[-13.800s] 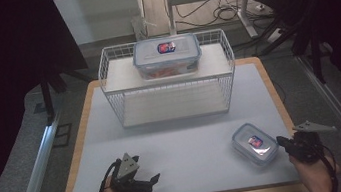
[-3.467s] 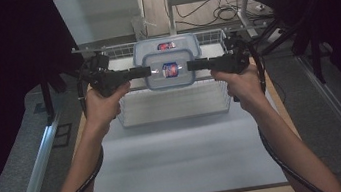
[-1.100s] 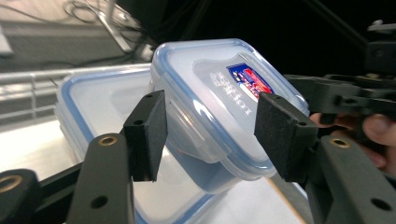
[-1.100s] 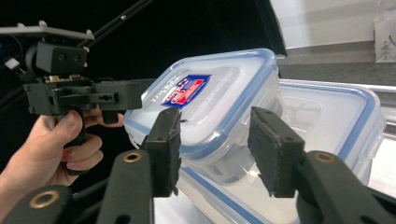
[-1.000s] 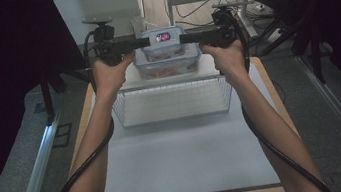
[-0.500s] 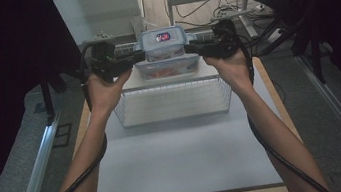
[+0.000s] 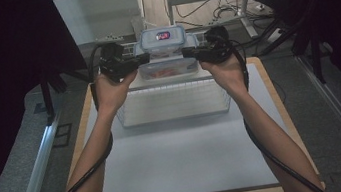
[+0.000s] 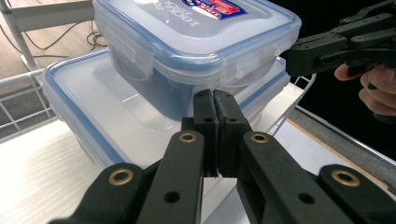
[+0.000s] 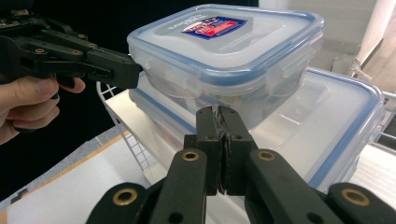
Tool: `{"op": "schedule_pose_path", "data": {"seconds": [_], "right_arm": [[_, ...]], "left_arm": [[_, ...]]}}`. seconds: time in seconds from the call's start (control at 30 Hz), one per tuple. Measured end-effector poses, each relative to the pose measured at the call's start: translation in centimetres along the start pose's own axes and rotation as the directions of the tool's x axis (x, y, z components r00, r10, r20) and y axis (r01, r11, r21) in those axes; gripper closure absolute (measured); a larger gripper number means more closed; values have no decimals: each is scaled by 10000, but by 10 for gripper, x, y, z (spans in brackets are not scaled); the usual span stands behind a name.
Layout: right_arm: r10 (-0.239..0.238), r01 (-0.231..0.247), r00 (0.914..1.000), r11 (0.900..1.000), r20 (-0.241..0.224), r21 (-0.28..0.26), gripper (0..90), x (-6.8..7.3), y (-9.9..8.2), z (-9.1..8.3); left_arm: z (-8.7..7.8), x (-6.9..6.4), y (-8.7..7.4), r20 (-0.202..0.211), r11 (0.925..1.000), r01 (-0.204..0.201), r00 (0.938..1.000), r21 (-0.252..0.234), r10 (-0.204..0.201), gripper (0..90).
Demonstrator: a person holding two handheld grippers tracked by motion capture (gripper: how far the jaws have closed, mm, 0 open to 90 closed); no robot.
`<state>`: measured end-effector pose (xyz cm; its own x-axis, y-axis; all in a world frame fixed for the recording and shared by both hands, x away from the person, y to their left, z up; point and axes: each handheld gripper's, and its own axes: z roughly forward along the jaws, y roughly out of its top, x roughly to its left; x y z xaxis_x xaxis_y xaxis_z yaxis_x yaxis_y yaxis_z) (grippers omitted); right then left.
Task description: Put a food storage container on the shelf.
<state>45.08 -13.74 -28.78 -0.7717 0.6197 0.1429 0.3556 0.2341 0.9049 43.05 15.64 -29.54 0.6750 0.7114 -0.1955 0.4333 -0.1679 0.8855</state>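
Two lidded boxes sit stacked — the small box (image 7: 162, 40) on the large box (image 7: 168, 67) — atop one wire rack (image 7: 174, 103) at the table's (image 7: 189, 174) far edge. The left gripper (image 7: 145, 58) and right gripper (image 7: 186, 52) flank the stack, jaws just closed, holding nothing.

Small box (image 7: 162, 38) now stacked on large box (image 7: 168, 67), both tools released, jaws closed empty
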Motion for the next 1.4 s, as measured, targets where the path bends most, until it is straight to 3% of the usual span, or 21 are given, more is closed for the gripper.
{"op": "schedule_pose_path", "data": {"seconds": [0.13,0.27,0.6,0.83,0.97,1.13,1.4], "right_arm": [[138,-138,9999,9999,97,-20,878,-2,0,2],[88,-88,10000,10000,-27,9,845,-1,-3,1],[-196,194,9996,9997,-203,-113,551,8,-16,-7],[-328,326,9993,9994,-178,-122,382,13,-30,-12],[-541,541,9985,9985,-44,-87,315,15,-38,-16],[-673,673,9977,9977,64,20,255,16,-47,-21],[-937,932,9955,9952,134,283,179,23,-60,-28]], "left_arm": [[1,-1,0,132,10000,32,9999,-57,-31,876],[-1,-8,-4,98,9993,-363,9993,13,363,834],[-10,-17,-22,-39,9966,-779,9970,-281,779,491],[-16,-22,-38,175,9967,-639,9977,-506,648,357],[-17,-26,-46,321,9969,-702,9969,-367,714,277],[-17,-33,-55,229,9939,-1088,9938,-167,1092,213],[-19,-46,-70,275,9908,-1348,9905,-83,1350,164]]}}
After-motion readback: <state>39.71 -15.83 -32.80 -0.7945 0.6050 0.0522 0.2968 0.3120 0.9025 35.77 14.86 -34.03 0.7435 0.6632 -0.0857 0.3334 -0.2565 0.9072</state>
